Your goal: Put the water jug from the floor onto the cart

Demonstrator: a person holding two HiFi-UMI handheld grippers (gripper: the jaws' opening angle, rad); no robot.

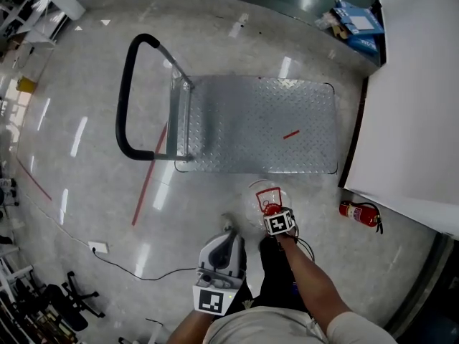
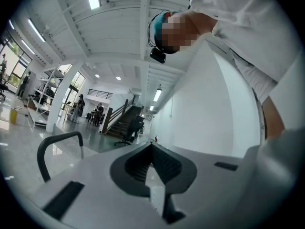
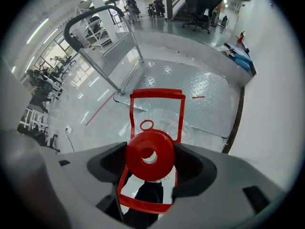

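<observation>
A clear water jug [image 1: 267,198] with a red cap [image 3: 159,147] and a red carrying frame [image 3: 157,93] stands close to the near edge of the cart [image 1: 258,124], a steel platform with a black push handle [image 1: 125,99] at its left end. My right gripper [image 1: 272,210] is above the jug, its jaws closed round the red cap [image 1: 271,208]. I cannot tell if the jug rests on the floor. My left gripper [image 1: 228,229] is held near my body, tilted upward, shut and holding nothing; its view [image 2: 152,149] catches the cart handle [image 2: 57,140].
A red fire extinguisher [image 1: 361,212] lies by the white wall [image 1: 416,84] on the right. Blue boxes [image 1: 358,24] sit beyond the cart. A red tape line [image 1: 149,178] crosses the floor, and a cable with a socket [image 1: 97,247] lies at lower left.
</observation>
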